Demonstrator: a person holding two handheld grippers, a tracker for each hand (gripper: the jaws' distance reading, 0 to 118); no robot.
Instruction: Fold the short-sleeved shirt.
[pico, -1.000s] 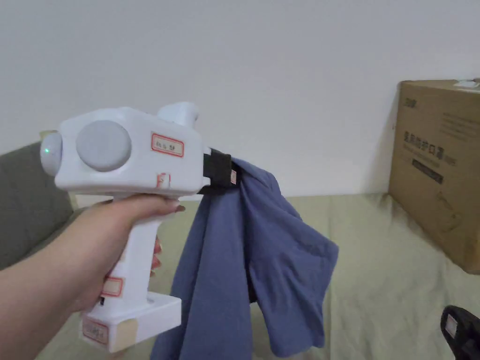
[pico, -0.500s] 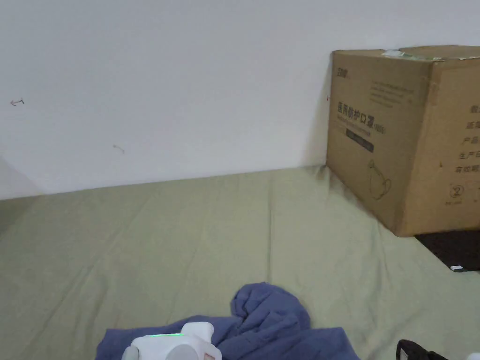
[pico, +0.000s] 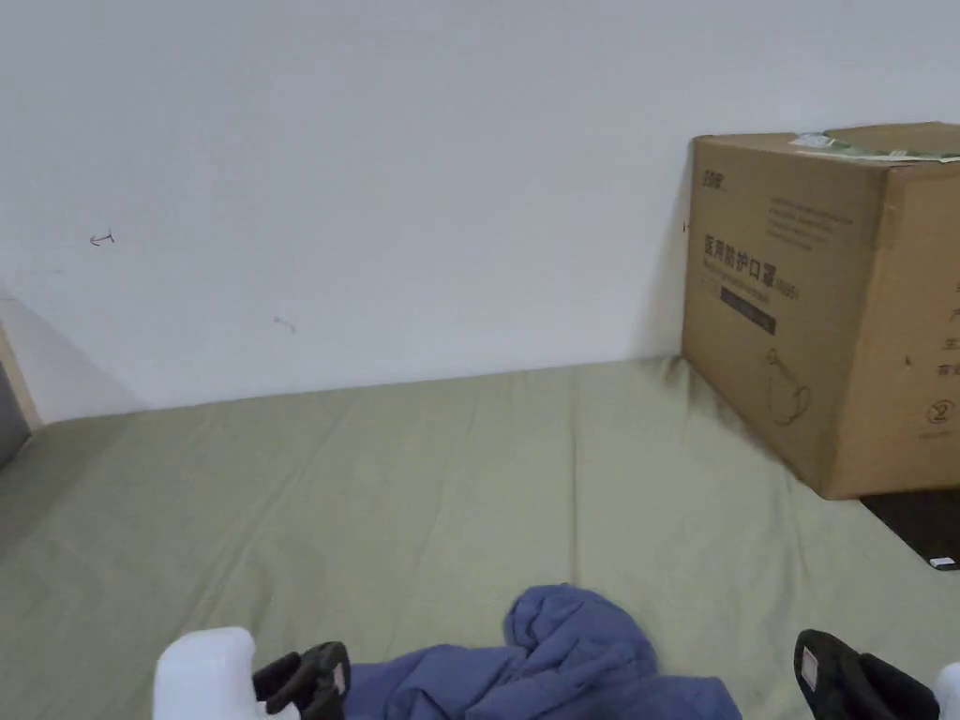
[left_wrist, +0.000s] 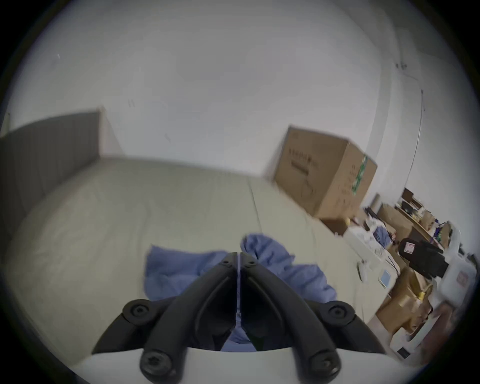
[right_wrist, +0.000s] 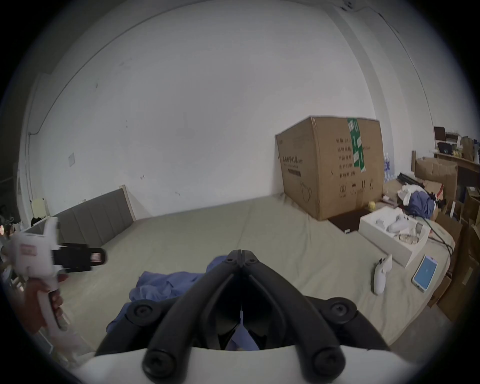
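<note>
At bottom frame edge, crumpled blue shirt (pico: 572, 656) partly cut off; left gripper (left_wrist: 238, 256) and right gripper (right_wrist: 241, 253) both clenched, empty. Green sheet (pico: 375, 487) beyond lies bare.

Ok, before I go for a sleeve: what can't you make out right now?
- shirt: crumpled on the sheet. Its near part is cut off by the head view's bottom edge and hidden behind the fingers in both gripper views. Sleeves and collar cannot be told apart.
- right gripper: cut off by the head view's bottom corner.
- cardboard box: blurred in the left gripper view.
</note>
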